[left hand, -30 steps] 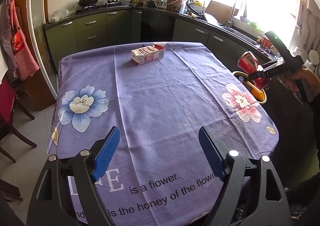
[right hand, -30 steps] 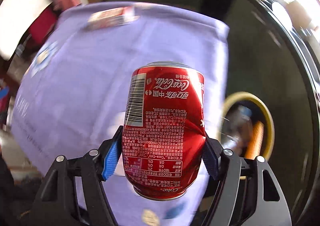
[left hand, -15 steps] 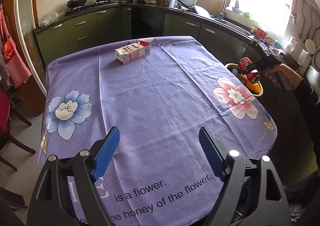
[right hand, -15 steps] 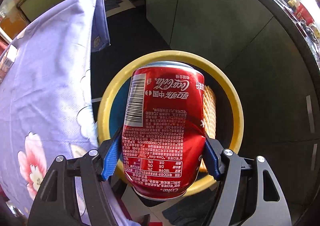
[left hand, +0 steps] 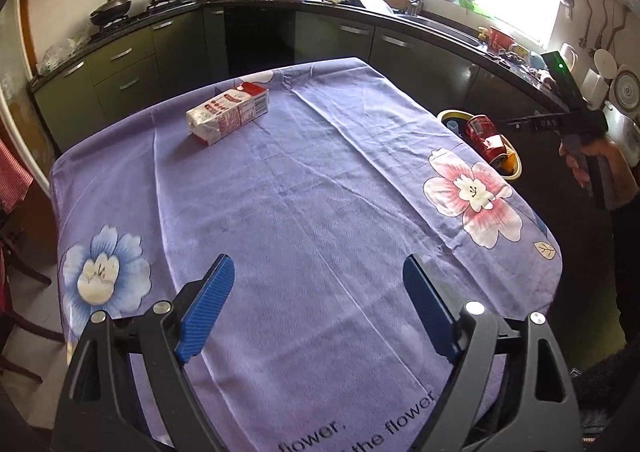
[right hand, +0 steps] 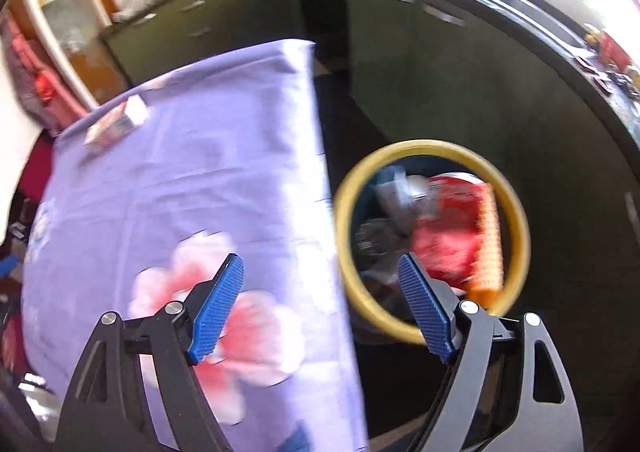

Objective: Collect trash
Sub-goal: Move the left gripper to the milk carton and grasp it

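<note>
Now your right hand-held gripper is hanging wide open with nothing between its blue pads, its jaws having just been opening, and it is pointing down over the edge of the table beside the yellow-rimmed bin. The red can is lying tilted at the top of that bin, just off the table's right edge, touching neither pad. Your left hand-held gripper is also standing wide open and empty, its jaws having just been opening a little further, hovering above the near end of the purple flowered tablecloth. The red-and-white carton is lying on its side near the far end of the table, well apart from both grippers.
</note>
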A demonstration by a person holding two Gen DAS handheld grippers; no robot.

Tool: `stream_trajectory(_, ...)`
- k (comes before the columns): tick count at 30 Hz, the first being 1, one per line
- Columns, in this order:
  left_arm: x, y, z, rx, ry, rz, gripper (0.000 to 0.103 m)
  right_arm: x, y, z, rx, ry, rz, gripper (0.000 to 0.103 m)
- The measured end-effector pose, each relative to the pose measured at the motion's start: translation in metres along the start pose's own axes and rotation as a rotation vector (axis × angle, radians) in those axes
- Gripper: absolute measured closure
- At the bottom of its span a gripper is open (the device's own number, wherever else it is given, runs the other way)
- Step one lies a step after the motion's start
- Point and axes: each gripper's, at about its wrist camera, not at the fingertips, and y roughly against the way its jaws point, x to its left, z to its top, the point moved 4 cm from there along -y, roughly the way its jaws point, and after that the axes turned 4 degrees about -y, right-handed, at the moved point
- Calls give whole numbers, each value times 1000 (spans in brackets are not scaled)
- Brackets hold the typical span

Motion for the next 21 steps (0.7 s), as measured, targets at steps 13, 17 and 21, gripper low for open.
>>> stream_trajectory(13,104,-116,126,58,-264,-11,18,55,-8,-39,-20,3,176,22)
stream_trajectory(17,123,-146,145,82,-315,-26,18,51,-15,-44,-3,-26,160,22)
stream_trajectory(21,130,-174,150,131,-352,-50,18,44,-21,-37,1,-70,145,22)
